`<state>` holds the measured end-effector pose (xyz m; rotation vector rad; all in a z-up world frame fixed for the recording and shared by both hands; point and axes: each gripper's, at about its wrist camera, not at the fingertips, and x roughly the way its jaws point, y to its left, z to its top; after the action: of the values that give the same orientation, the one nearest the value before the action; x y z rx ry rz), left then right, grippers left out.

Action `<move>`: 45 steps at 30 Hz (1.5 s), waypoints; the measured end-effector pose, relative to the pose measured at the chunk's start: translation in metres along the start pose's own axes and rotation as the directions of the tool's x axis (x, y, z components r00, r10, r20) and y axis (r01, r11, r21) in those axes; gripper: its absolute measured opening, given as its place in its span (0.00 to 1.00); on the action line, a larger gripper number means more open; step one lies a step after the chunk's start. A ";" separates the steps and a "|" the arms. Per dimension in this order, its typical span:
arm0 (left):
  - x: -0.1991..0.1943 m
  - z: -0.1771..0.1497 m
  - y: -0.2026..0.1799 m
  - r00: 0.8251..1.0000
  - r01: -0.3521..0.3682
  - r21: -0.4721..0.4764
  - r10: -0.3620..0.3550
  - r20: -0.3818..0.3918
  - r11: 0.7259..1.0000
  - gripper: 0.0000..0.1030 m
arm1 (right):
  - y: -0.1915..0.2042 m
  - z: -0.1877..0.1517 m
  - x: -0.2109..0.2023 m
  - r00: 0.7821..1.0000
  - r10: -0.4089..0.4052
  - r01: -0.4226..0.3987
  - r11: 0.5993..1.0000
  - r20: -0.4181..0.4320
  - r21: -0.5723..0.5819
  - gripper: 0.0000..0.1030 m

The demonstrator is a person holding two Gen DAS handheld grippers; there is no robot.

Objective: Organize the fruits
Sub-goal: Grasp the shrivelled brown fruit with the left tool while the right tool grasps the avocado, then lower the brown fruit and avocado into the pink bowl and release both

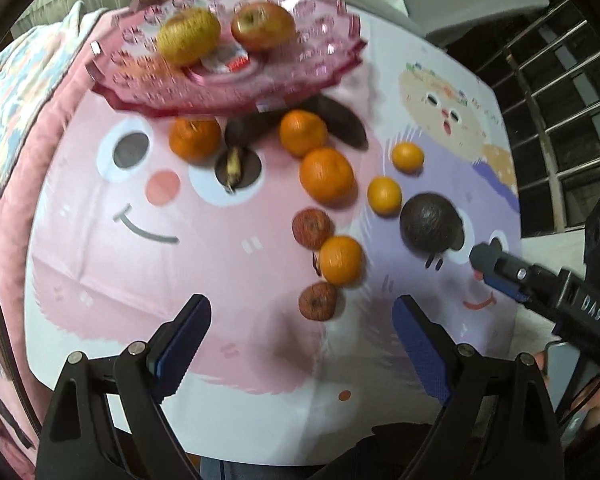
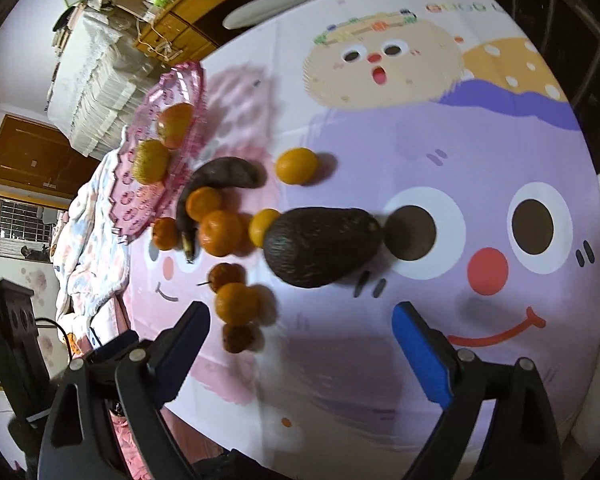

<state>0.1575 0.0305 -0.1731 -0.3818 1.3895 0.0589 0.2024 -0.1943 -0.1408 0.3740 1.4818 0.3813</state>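
A pink plastic fruit plate (image 1: 312, 68) at the table's far side holds a yellow-brown fruit (image 1: 188, 38) and an apple (image 1: 262, 26); the plate also shows in the right wrist view (image 2: 140, 208). Several oranges (image 1: 326, 176), two shrivelled reddish fruits (image 1: 317, 301), a blackened banana (image 1: 340, 120) and a dark avocado (image 1: 431, 222) lie loose on the cartoon-print tablecloth. My left gripper (image 1: 302, 344) is open and empty, just short of the nearest shrivelled fruit. My right gripper (image 2: 300, 348) is open and empty, short of the avocado (image 2: 320, 246); it shows at the right of the left wrist view (image 1: 484, 260).
A pink quilted blanket (image 1: 16, 128) lies left of the table. A white chair (image 1: 460, 0) and metal window bars (image 1: 560, 100) stand beyond the far right edge. Wooden drawers (image 2: 204, 4) and stacked white cloth (image 2: 100, 80) stand behind the table.
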 end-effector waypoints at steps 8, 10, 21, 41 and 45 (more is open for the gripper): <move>0.040 -0.012 -0.009 0.996 -0.048 -0.029 0.046 -0.071 0.998 0.82 | -0.014 0.015 0.024 0.998 0.002 -0.002 1.000 -0.062 0.006 0.93; 0.047 -0.013 -0.011 0.996 -0.051 -0.032 0.049 -0.078 0.998 0.78 | -0.012 0.018 0.031 0.997 -0.011 0.011 1.000 -0.071 -0.010 0.93; 0.083 -0.010 -0.019 0.990 -0.080 -0.041 0.075 -0.122 0.996 0.51 | 0.004 0.035 0.052 0.993 -0.099 0.087 0.984 -0.069 -0.154 0.94; 0.088 -0.006 -0.017 0.992 -0.053 -0.029 0.050 -0.118 0.998 0.26 | 0.023 0.037 0.062 0.988 -0.148 0.133 0.952 -0.036 -0.276 0.81; 0.082 -0.008 -0.013 0.994 -0.036 -0.017 0.034 -0.103 0.999 0.25 | 0.026 0.034 0.062 0.985 -0.169 0.152 0.948 -0.036 -0.279 0.81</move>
<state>0.1690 0.0015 -0.2499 -0.3808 1.4988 0.0824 0.2396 -0.1431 -0.1815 0.0188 1.4815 0.4646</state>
